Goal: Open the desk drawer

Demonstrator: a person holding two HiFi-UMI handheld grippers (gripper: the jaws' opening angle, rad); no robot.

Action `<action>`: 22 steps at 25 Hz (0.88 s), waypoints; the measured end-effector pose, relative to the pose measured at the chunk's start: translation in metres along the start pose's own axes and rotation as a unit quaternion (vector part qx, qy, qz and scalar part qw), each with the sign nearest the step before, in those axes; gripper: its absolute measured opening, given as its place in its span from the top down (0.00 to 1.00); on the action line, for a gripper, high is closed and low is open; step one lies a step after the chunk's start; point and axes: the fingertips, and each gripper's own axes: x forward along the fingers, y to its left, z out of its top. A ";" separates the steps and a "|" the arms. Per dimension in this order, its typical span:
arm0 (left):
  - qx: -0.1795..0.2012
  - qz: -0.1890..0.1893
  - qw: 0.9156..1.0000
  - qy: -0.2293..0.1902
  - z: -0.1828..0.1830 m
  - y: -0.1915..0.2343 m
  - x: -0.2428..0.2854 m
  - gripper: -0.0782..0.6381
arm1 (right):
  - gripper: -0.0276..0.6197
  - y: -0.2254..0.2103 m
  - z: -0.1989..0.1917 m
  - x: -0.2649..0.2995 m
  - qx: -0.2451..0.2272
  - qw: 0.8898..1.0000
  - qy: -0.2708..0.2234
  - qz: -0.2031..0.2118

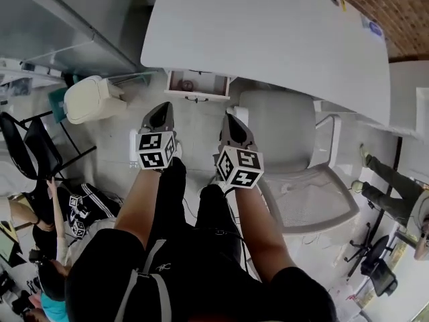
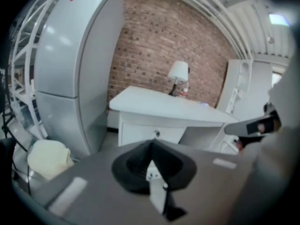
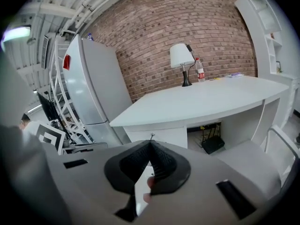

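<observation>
Cream plastic bin with a domed lid [image 1: 90, 98] stands on the floor at the far left, partly cut off by grey cabinet panels. Just right of it the left gripper [image 1: 161, 113] points down toward the floor, its dark jaws pressed together to a point with nothing between them; its own view [image 2: 152, 146] shows the same. Ahead, between the two grippers, the white desk drawer with a small knob [image 1: 198, 84] juts from under the curved white desk top [image 1: 268, 32], its inside showing; its rear is hidden beneath the desk top, and a small thing lying in it is too small to make out. The right gripper [image 1: 232, 126] is also closed and empty [image 3: 151, 146], well apart from the drawer. A white mesh-seat chair [image 1: 295, 159] stands at the right, its back tucked under the desk top.
</observation>
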 end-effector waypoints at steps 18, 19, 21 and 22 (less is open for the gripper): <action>0.086 -0.094 0.989 -0.078 0.213 -0.141 -0.111 0.90 | 0.96 0.034 0.188 -0.122 0.023 0.989 -0.146 0.003; 0.090 -0.104 0.987 -0.077 0.221 -0.150 -0.116 0.90 | 0.96 0.034 0.198 -0.129 0.013 0.988 -0.156 0.000; 0.096 -0.122 0.985 -0.078 0.234 -0.166 -0.125 0.90 | 0.96 0.036 0.216 -0.144 -0.002 0.985 -0.175 -0.005; 0.100 -0.127 0.983 -0.082 0.241 -0.173 -0.130 0.90 | 0.96 0.037 0.223 -0.151 -0.007 0.983 -0.182 -0.005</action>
